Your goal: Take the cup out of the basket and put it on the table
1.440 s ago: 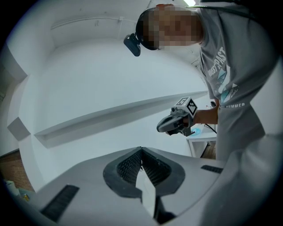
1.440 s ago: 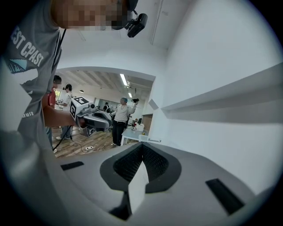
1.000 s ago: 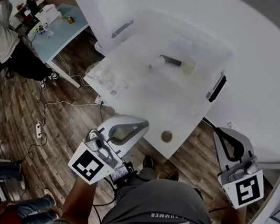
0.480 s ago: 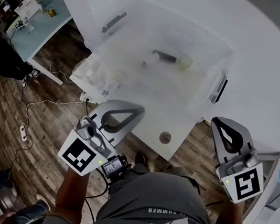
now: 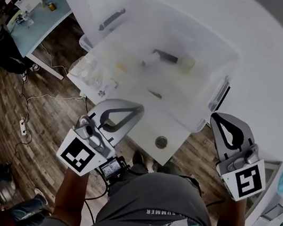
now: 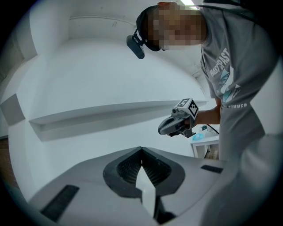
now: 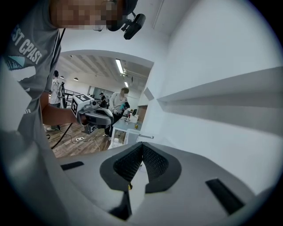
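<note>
A translucent plastic basket (image 5: 216, 52) stands on the white table (image 5: 153, 125). Inside it lie small pale things: a whitish cup-like one (image 5: 151, 59), a dark piece (image 5: 166, 56) and a yellow-green one (image 5: 187, 63); their shapes are blurred. My left gripper (image 5: 140, 108) is shut and empty, held low before the table's near edge, short of the basket. My right gripper (image 5: 218, 119) is also shut and empty, just off the basket's near right corner. In the left gripper view the jaws (image 6: 141, 151) meet on nothing; the right gripper view shows the same (image 7: 141, 146).
A round hole (image 5: 161, 142) is set in the table near its front edge. Clear plastic bags (image 5: 86, 71) lie at the table's left end. A pale blue desk (image 5: 36, 22) stands far left, with cables and a power strip (image 5: 22, 127) on the wooden floor. A white cabinet (image 5: 272, 196) is at right.
Both grippers stay shut and low by the body, the right one a little higher. The head view has shifted, so the basket now sits closer to the gripper tips.
</note>
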### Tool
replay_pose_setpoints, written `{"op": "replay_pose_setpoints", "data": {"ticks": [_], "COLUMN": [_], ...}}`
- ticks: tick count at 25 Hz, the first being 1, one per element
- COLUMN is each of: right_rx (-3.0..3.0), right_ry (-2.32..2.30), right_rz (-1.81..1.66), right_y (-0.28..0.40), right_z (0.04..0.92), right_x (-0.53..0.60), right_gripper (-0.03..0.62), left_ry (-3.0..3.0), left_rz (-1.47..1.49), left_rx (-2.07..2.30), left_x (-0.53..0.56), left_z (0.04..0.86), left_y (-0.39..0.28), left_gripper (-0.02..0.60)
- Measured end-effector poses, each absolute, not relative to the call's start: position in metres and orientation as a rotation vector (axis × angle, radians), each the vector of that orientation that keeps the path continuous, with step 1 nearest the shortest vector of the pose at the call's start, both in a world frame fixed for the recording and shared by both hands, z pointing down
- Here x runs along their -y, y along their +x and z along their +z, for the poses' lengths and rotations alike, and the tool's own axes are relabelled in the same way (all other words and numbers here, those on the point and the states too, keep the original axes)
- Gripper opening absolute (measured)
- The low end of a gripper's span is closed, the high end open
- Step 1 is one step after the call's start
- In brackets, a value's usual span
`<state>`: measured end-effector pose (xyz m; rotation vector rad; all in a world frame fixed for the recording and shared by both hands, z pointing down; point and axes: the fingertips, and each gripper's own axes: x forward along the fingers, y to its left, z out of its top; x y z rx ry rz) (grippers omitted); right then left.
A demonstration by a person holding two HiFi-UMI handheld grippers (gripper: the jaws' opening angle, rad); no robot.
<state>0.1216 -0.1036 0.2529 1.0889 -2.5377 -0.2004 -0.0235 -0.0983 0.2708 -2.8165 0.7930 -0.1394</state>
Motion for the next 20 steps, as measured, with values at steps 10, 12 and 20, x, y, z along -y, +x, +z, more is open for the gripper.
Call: {"op": "replay_pose_setpoints", "data": {"ticks": [10, 12, 20], "right_rx": [2.668, 2.687, 2.665], "right_ry": [0.977, 0.957, 0.907], "right_rz": [-0.214, -0.208, -0.192], "right_y": [0.155, 0.156, 0.14], "right_z": [0.255, 0.257, 0.276], "right_x": [0.154, 0.159, 0.187], "right_gripper": [0.012, 0.012, 0.012], "left_ry": [-2.75, -2.746, -2.737], "left_rz": [-0.249, -0.268, -0.276], "left_rx": [-0.917, -0.933, -0.956], "left_x": [0.12, 0.12, 0.131], "left_z": [0.263, 0.262, 0.261], "left_y": [0.019, 0.023, 0.008], "left_gripper": [0.009, 0.009, 0.009]}}
